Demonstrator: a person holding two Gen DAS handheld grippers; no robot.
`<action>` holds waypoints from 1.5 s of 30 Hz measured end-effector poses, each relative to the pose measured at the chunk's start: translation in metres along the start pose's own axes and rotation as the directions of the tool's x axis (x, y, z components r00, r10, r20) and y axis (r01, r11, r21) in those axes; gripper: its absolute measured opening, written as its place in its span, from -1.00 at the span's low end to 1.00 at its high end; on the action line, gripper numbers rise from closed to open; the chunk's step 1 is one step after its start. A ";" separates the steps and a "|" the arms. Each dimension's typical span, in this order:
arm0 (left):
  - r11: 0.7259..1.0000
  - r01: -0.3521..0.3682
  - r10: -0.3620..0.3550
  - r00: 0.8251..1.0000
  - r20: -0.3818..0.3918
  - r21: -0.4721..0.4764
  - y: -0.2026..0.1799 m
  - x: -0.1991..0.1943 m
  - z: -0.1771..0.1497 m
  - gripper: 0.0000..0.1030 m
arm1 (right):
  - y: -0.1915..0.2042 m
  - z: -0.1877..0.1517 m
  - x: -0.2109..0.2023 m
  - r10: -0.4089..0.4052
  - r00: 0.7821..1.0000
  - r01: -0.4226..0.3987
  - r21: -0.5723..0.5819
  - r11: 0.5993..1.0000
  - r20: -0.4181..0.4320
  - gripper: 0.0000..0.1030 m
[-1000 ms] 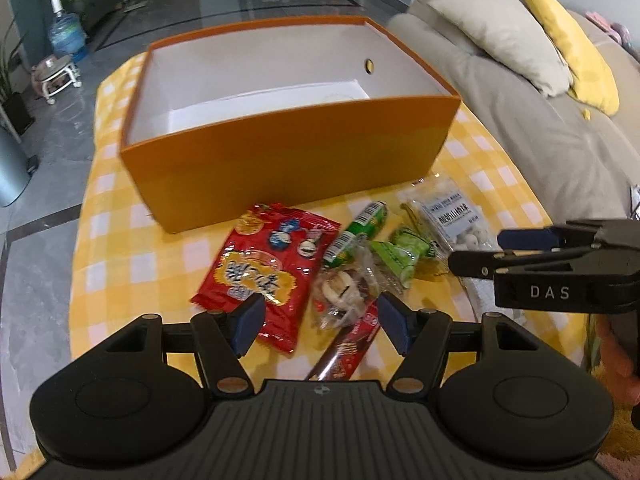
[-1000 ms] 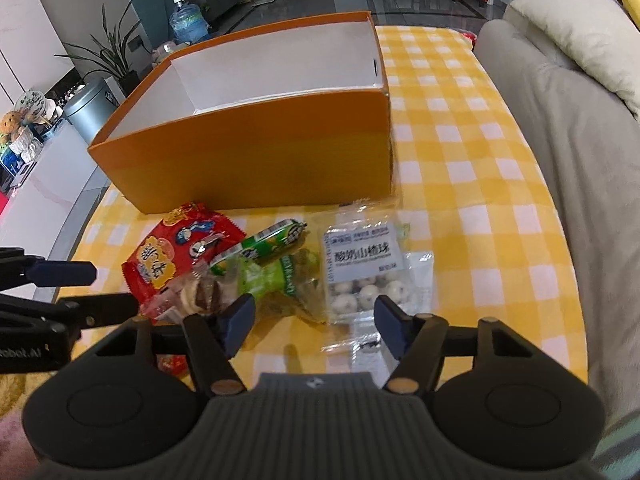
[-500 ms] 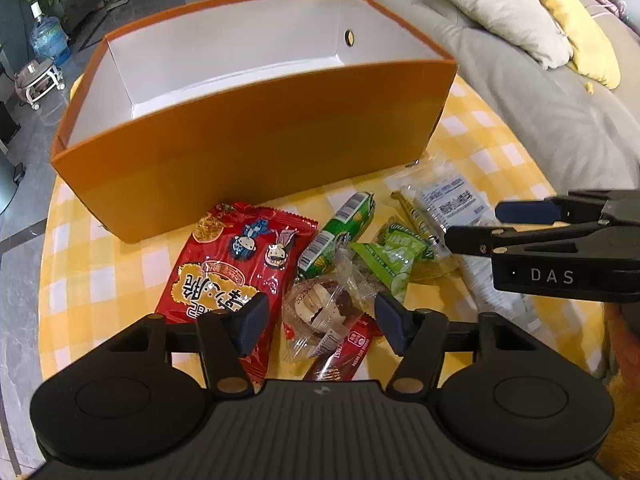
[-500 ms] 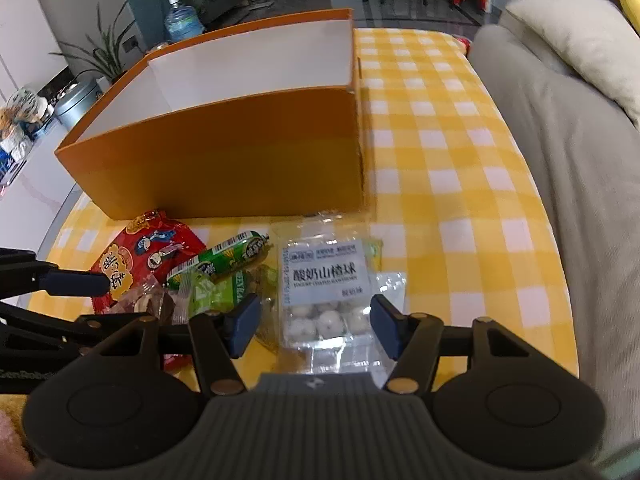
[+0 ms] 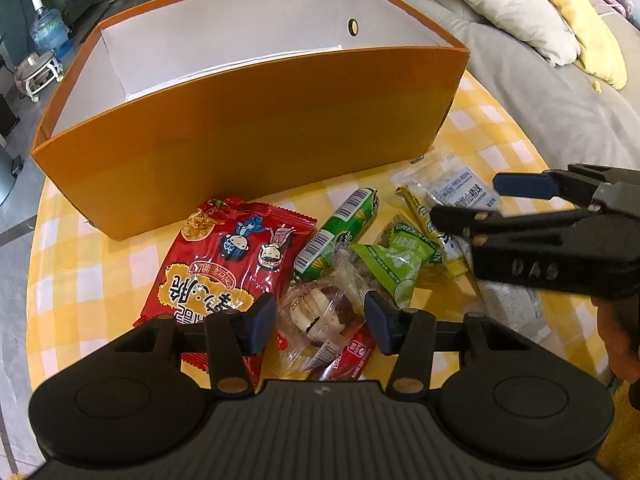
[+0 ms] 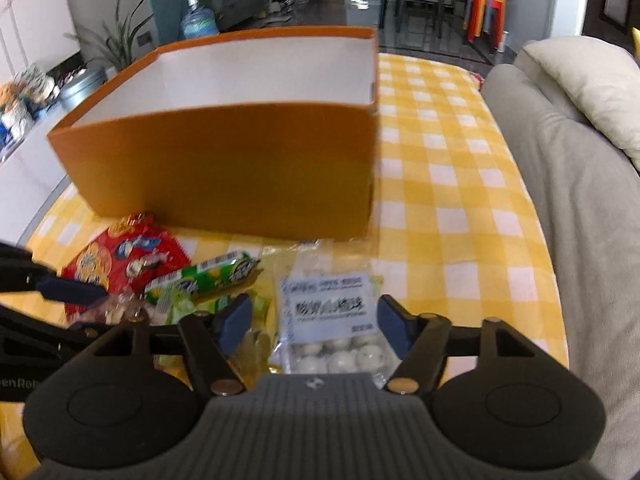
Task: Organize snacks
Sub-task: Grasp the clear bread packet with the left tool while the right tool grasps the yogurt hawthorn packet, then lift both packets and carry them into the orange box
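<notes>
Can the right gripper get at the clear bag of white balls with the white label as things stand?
Probably yes. The clear bag of white balls lies on top of the pile directly between the right gripper's opening jaws, nothing covering it; the left gripper sits off to the side.

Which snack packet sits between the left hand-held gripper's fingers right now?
The clear-wrapped round pastry, lying between the closing left hand-held gripper fingers; the red packet lies left of it.
</notes>
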State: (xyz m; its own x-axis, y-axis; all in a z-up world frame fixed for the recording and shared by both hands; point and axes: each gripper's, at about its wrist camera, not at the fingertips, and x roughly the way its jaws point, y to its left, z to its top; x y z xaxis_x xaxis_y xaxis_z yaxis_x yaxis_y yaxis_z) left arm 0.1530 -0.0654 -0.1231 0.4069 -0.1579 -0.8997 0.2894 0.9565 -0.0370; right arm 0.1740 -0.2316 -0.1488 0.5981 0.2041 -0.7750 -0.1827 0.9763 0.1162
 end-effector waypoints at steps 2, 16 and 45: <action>1.000 0.001 -0.001 1.000 -0.003 -0.003 0.001 0.000 0.000 0.13 | -0.007 0.002 -0.001 0.012 1.000 -0.012 0.036 0.999 0.006 0.35; 1.000 0.000 0.000 1.000 0.005 -0.011 0.001 0.004 0.001 0.06 | -0.001 -0.004 0.010 0.012 0.998 -0.015 -0.041 0.999 -0.056 0.16; 0.999 -0.035 0.038 0.986 0.161 -0.021 0.005 -0.061 0.005 -0.05 | 0.013 -0.001 -0.052 0.045 0.996 -0.045 0.001 0.999 0.082 0.09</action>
State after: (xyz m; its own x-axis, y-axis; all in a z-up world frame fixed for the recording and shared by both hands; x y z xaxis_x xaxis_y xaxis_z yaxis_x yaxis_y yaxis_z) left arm 0.1342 -0.0518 -0.0659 0.5515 -0.1592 -0.8188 0.2568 0.9663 -0.0149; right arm 0.1400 -0.2300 -0.1072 0.6516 0.2530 -0.7151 -0.2084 0.9662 0.1519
